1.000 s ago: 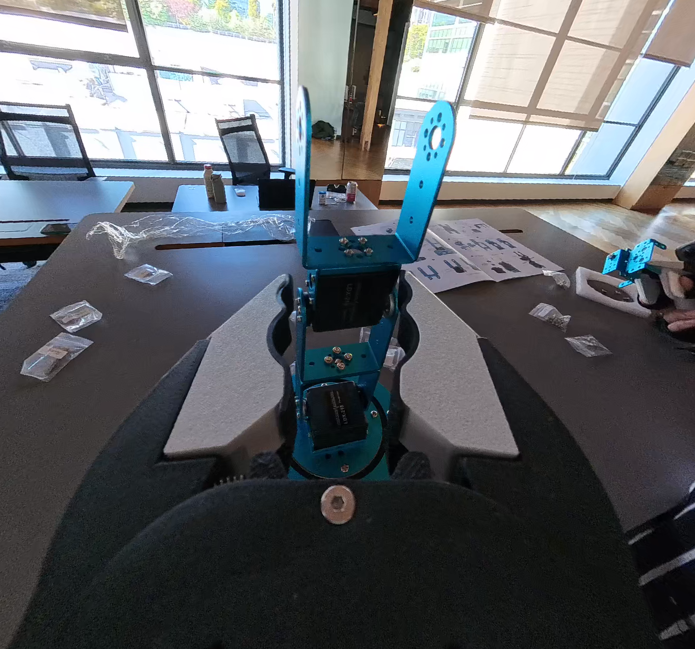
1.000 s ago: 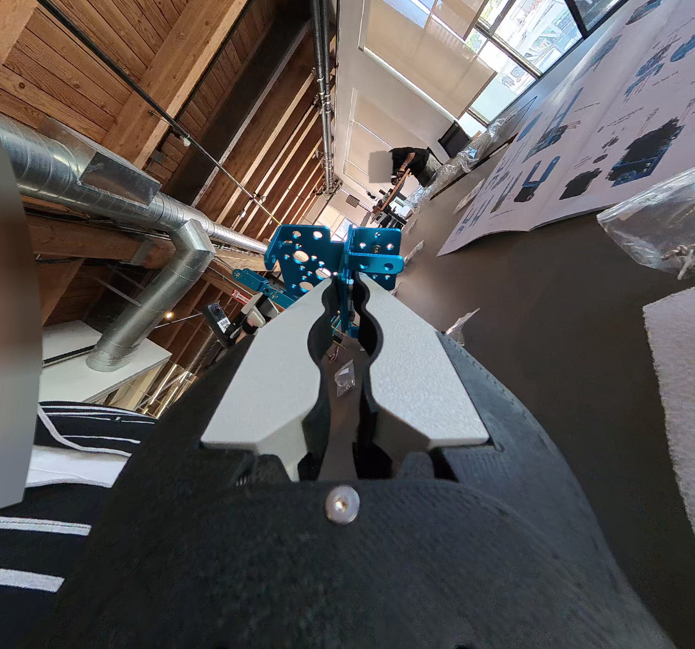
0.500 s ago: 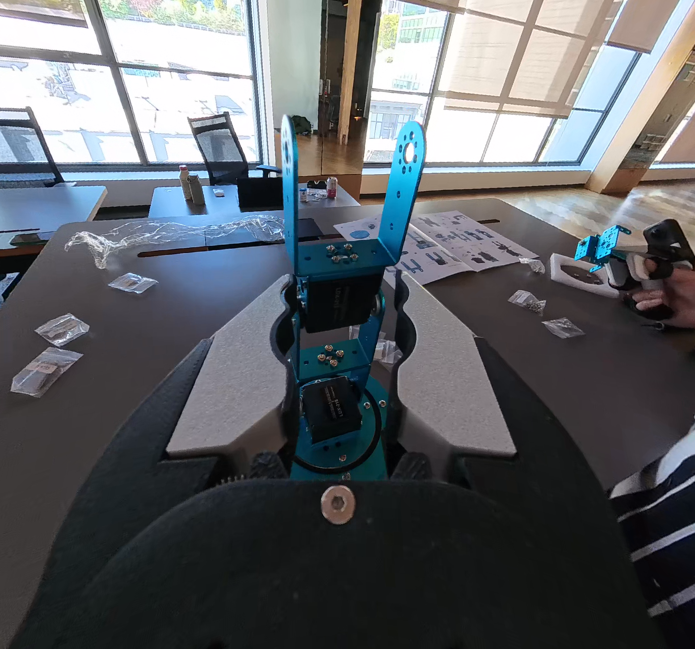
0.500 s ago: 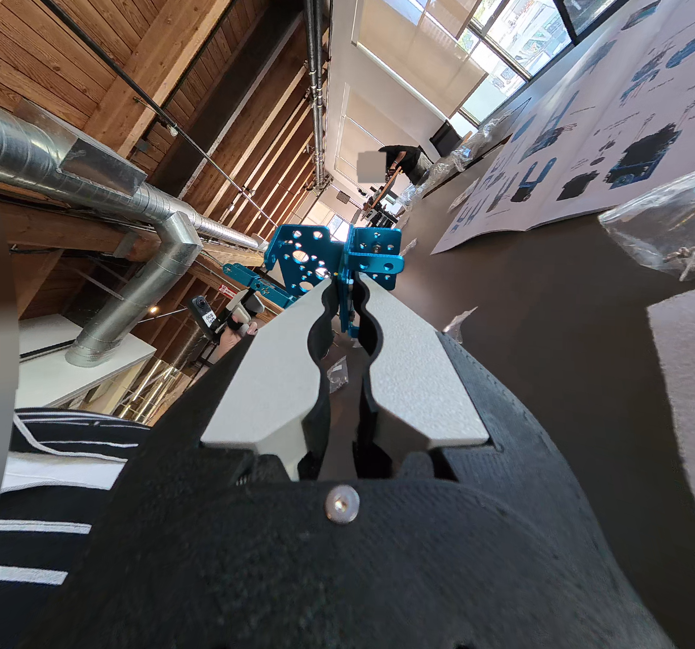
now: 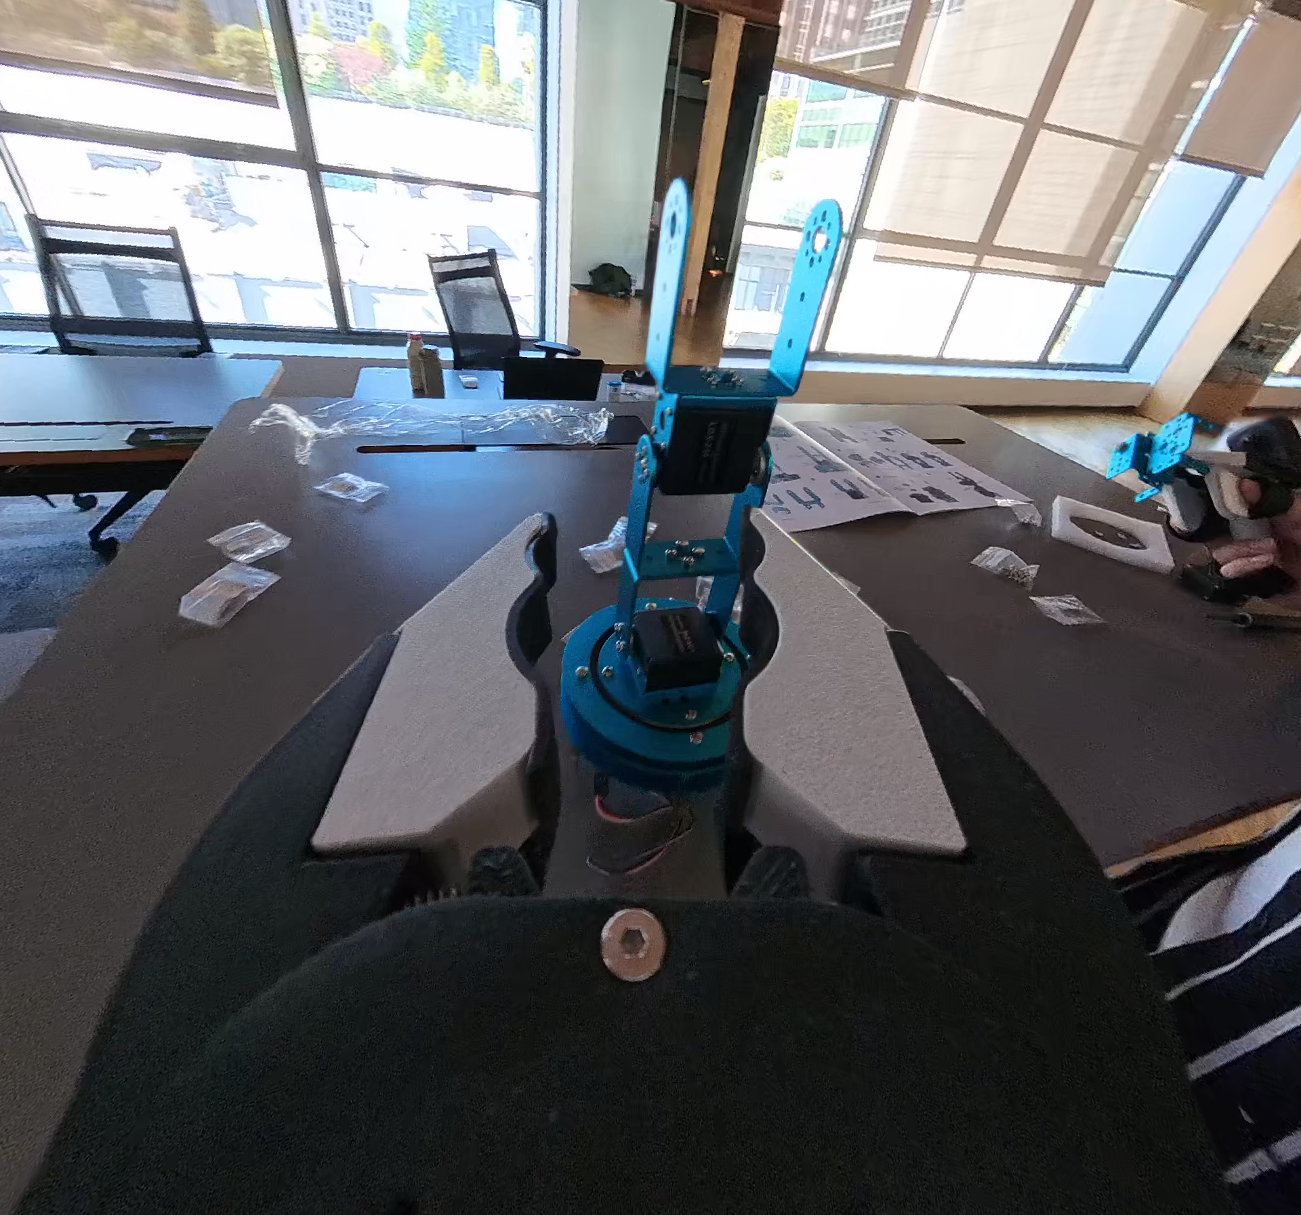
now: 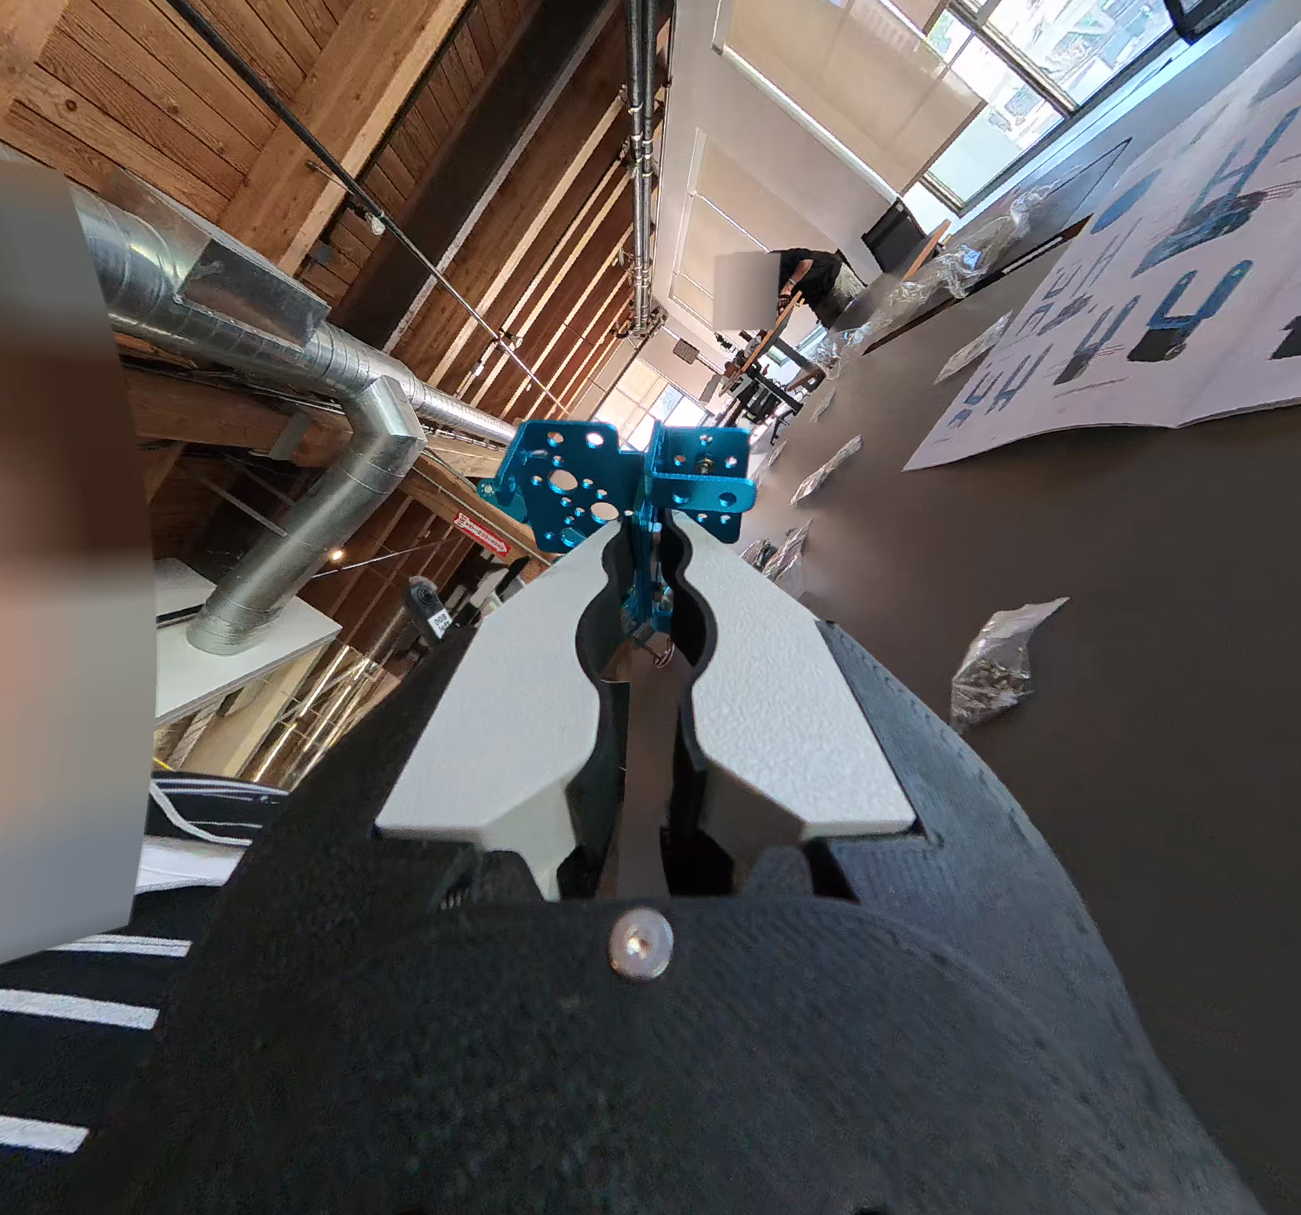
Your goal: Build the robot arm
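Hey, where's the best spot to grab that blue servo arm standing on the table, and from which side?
Probably the round base of the blue servo arm, approached level from the near side, where the open left hand-held gripper already straddles it. The base is the widest, lowest part; the upright brackets above are thin and hinged on servos, so they may swing.

Standing on the counter (image 5: 394,590) between the left gripper's (image 5: 651,547) fingers: servo arm (image 5: 693,547). Behind it, instruction sheet (image 5: 873,470); left, small bags (image 5: 232,569); far right, foam pad (image 5: 1109,533).
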A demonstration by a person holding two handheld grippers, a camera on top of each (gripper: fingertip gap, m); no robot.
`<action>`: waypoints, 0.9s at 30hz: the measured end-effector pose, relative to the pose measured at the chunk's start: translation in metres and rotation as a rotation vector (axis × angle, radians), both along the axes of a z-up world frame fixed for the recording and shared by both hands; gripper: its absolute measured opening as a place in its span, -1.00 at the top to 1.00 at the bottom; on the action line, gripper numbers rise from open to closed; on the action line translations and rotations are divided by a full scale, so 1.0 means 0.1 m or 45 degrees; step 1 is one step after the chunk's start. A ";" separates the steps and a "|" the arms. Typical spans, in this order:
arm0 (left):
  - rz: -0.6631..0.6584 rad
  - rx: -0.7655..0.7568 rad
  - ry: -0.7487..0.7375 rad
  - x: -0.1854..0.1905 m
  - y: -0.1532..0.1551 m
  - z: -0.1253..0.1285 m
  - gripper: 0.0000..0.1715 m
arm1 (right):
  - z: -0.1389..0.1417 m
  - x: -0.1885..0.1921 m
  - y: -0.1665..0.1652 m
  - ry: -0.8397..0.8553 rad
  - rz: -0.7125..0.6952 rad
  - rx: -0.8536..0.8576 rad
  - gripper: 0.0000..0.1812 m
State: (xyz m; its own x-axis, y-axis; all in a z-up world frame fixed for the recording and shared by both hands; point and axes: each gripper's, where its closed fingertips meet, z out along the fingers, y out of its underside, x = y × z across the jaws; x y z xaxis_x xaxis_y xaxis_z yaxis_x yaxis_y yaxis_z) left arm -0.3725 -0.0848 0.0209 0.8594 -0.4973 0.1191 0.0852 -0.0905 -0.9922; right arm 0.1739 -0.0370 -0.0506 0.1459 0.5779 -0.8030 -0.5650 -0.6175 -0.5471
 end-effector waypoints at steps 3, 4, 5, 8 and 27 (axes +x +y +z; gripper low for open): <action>0.046 0.010 -0.043 -0.19 -0.16 -0.02 0.43 | 0.01 -0.11 0.00 -0.002 0.018 -0.006 0.94; 0.061 0.014 -0.056 -0.24 -0.22 -0.03 0.43 | 0.01 -0.14 -0.01 -0.002 0.026 -0.007 0.95; 0.077 0.018 -0.066 -0.30 -0.27 -0.04 0.43 | 0.02 -0.18 -0.03 -0.005 0.034 -0.006 0.95; 0.117 0.029 -0.088 -0.43 -0.42 -0.07 0.43 | 0.02 -0.27 -0.05 -0.015 0.049 -0.009 0.95; 0.053 0.031 -0.064 -0.99 -0.79 -0.12 0.43 | 0.07 -1.27 -0.19 -0.025 0.100 -0.055 0.95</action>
